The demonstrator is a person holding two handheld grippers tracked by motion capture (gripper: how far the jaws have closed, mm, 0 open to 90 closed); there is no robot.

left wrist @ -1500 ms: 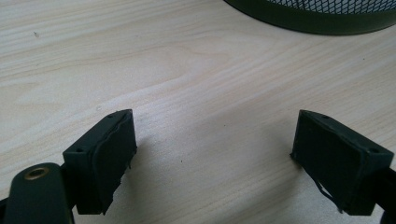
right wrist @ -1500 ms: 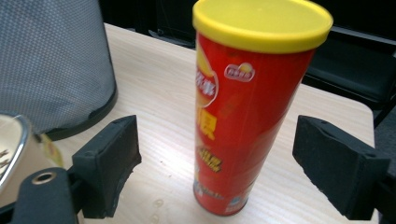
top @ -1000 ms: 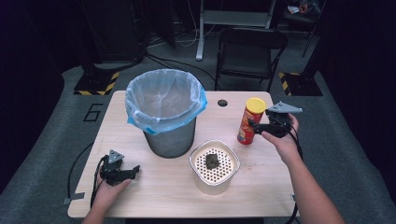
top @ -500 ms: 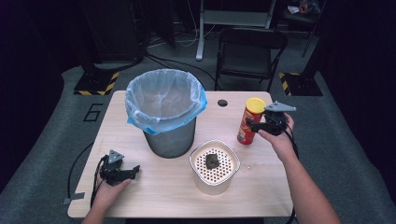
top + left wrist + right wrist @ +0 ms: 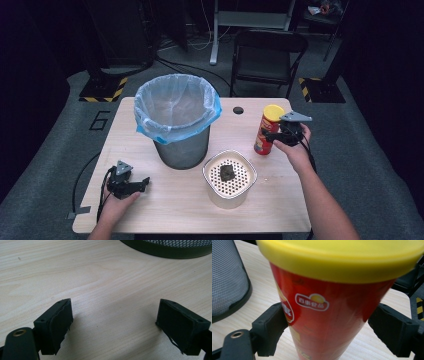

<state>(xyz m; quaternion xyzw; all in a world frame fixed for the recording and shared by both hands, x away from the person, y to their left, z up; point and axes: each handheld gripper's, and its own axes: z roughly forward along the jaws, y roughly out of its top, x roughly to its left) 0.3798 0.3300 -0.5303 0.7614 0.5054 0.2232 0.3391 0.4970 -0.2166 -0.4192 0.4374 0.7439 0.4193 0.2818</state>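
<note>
The desk [image 5: 165, 200] carries a lined bin [image 5: 176, 120], a perforated tub [image 5: 230, 179] and, near its right edge, an upright red can [image 5: 266, 131] with a yellow lid.

Step in hand: grasping the can. The right gripper [image 5: 329, 327] has the can between its jaws just below the lid. The jaws have just been closing; the left jaw touches the wall, while the right one looks slightly clear, so no firm grip is judged yet.

The left gripper [image 5: 113, 326] rests low over bare desk, jaws wide apart and empty.

Next move: close fully on the can, squarely, then lift without tilting it.
</note>
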